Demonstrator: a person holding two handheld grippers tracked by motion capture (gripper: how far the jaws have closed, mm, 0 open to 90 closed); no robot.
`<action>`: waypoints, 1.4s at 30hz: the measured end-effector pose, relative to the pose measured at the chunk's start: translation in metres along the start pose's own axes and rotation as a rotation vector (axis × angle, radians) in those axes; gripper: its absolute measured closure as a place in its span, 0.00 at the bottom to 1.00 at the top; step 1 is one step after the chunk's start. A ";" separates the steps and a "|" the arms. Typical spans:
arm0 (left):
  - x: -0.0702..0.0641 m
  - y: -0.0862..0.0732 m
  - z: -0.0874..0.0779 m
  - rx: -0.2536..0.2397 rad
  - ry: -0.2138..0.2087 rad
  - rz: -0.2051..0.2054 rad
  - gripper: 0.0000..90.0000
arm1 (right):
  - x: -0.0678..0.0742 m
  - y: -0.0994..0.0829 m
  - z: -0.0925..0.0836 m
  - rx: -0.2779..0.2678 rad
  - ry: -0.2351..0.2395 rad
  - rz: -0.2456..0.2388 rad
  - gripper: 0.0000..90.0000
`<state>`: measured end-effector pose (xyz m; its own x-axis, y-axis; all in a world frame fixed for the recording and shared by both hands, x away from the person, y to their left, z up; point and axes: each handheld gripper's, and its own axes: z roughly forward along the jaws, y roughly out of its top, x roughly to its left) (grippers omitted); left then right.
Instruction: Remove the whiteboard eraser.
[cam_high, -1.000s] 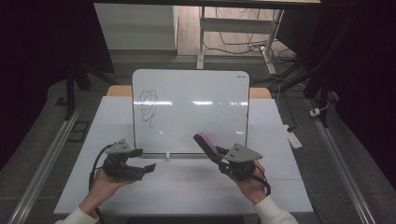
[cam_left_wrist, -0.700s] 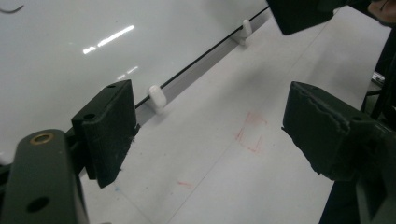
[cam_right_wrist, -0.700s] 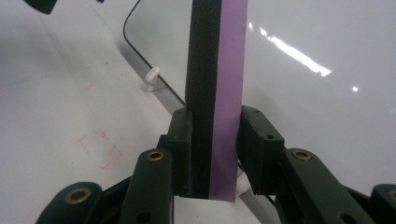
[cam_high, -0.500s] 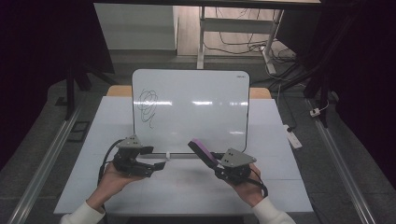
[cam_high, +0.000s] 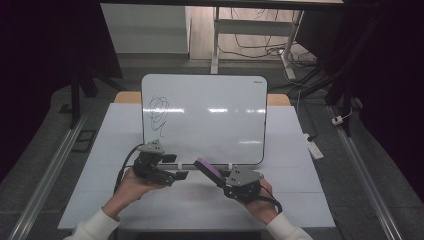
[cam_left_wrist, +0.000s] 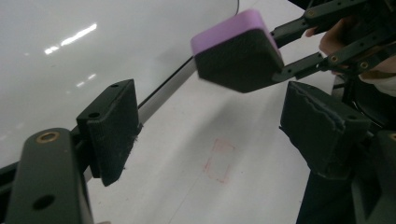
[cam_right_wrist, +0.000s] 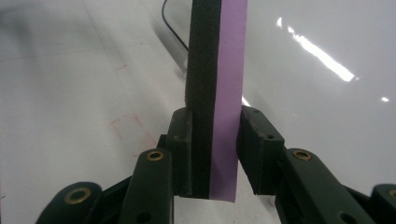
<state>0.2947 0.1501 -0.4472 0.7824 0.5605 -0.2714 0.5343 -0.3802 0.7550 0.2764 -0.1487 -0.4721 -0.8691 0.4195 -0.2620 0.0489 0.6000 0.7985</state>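
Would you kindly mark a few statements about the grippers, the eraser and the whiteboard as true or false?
1. The right gripper is shut on the purple eraser. True.
2. The left gripper holds a marker. False: its jaws stand apart with nothing between them.
3. The scribble sits on the left part of the whiteboard in the high view. True.
4. The eraser is pressed on the scribble. False: it is near the board's lower edge, away from the scribble.
5. The whiteboard is wiped clean. False: the scribble is there.
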 end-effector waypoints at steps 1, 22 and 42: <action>0.000 0.001 0.002 0.003 -0.007 0.001 0.22 | 0.001 -0.001 0.001 0.004 0.010 -0.009 0.73; 0.001 0.012 0.028 0.090 -0.136 0.001 0.27 | 0.011 -0.002 0.005 0.027 0.073 -0.132 0.73; -0.001 0.010 0.036 0.123 -0.133 -0.017 0.43 | 0.016 0.000 0.003 0.020 0.047 -0.205 0.73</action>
<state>0.3107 0.1189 -0.4608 0.8037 0.4689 -0.3664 0.5769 -0.4628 0.6731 0.2644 -0.1399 -0.4779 -0.8839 0.2556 -0.3916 -0.1216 0.6830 0.7202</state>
